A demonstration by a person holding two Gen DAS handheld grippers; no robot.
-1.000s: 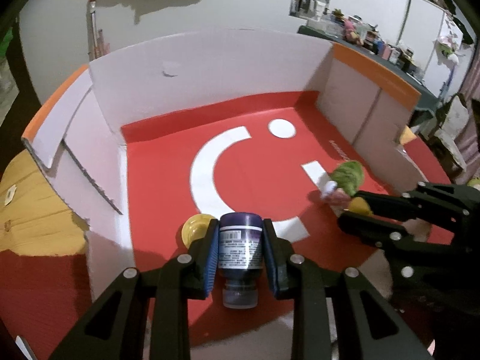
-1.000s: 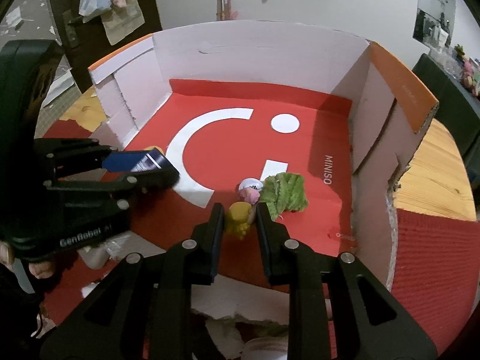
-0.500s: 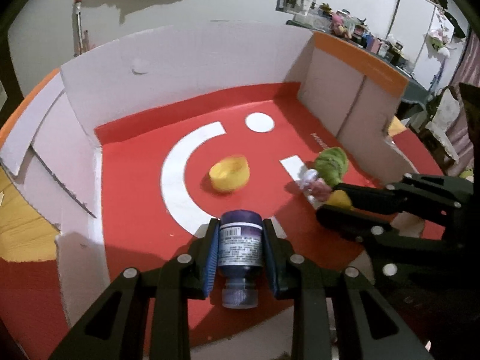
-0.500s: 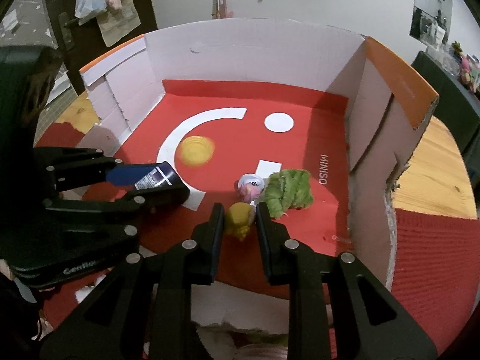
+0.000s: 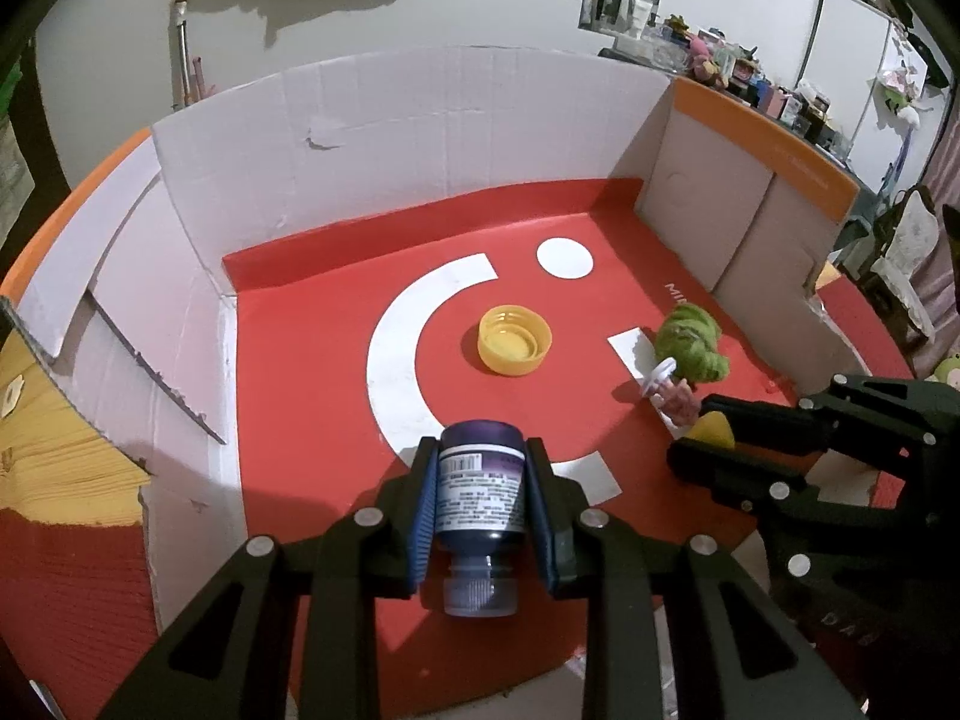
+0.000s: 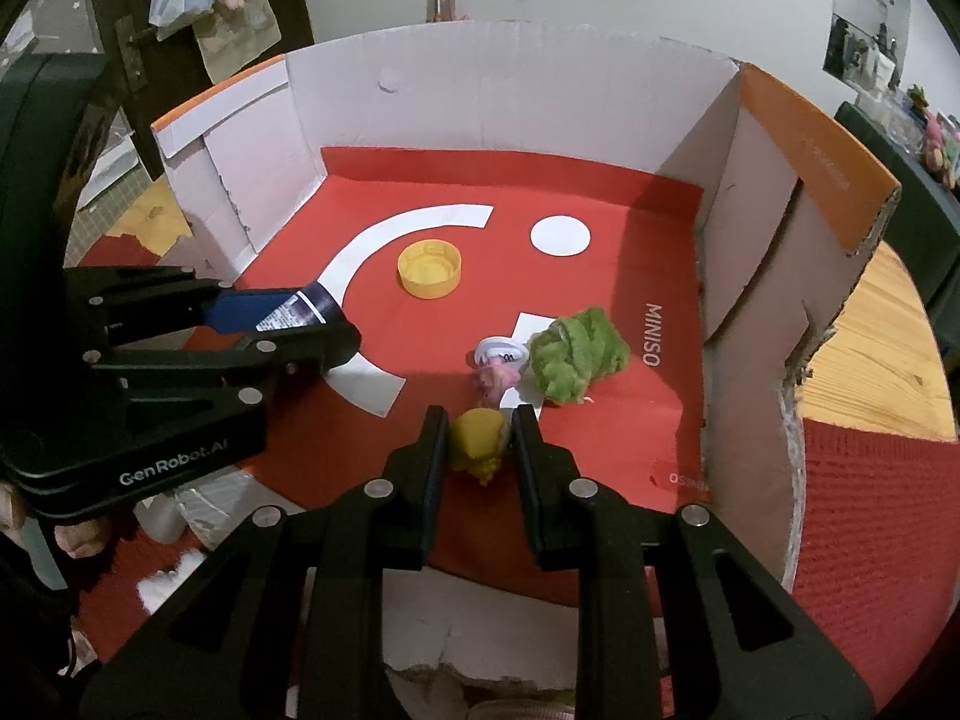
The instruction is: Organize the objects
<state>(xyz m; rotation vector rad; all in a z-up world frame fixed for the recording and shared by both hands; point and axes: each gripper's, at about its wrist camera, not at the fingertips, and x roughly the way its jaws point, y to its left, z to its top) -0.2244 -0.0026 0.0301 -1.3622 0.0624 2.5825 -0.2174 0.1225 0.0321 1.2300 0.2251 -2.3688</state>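
Over red box floor (image 5: 312, 360): left claw (image 5: 480, 498) pinching purple bottle (image 5: 478, 489); right claw (image 6: 477, 444) pinching yellow toy (image 6: 477, 438); yellow cap (image 5: 514, 340) lying loose.

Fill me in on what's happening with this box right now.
A person with a gripper in each hand is sorting small things in a cardboard box. The left gripper clamps a dark bottle, cap end toward the camera. The right gripper pinches a small yellow toy. A yellow cap and a green plush toy lie on the red floor.
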